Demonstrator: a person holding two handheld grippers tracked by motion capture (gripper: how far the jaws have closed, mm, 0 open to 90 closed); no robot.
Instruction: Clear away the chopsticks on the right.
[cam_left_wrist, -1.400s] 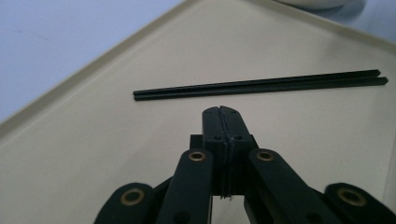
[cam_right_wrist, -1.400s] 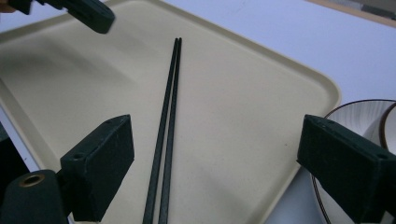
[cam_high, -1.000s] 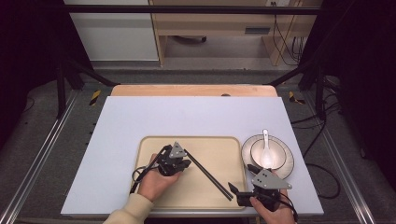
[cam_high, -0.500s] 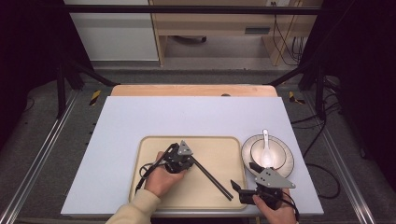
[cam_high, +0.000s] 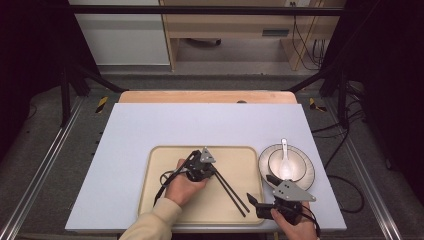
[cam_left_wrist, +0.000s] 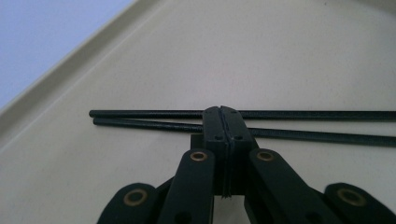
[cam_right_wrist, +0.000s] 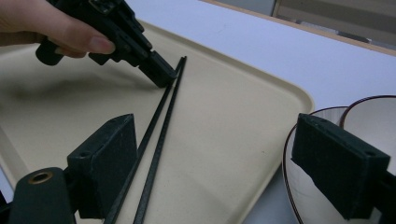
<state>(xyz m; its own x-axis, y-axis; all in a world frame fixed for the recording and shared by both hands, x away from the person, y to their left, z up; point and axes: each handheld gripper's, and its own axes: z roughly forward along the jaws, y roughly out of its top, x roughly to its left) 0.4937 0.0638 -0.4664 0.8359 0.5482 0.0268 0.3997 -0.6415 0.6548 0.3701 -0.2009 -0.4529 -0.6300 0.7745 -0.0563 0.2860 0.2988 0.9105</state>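
- Where the left gripper reaches the tray, its two black jaws are pressed flat together with nothing between them, the tips set down just beside the near ends of the chopsticks; whether the tips touch the sticks cannot be told.
- Left gripper, high view: held in the person's left hand over the middle of the tray, grey three-cornered plate on top, cable looping off toward the tray's left part.
- Left gripper, right gripper view: seen at upper left, black body pinched in the person's fingers, its closed tip against the tray floor at the far ends of the chopsticks.
- Right gripper: jaws spread wide, one pad over the tray by the chopsticks, the other over the rim of the plate; nothing held.
- Right gripper, high view: at the tray's front right corner, held in the right hand, grey plate on top.
- Chopsticks: two thin black sticks, side by side and nearly parallel, lying flat on the tray floor, running on a diagonal toward its front right.
- Tray: beige, shallow, rounded corners, on the pale table.
- Plate: round, dark-edged, just right of the tray; a bowl sits on it.
- Spoon: white, resting in the bowl.
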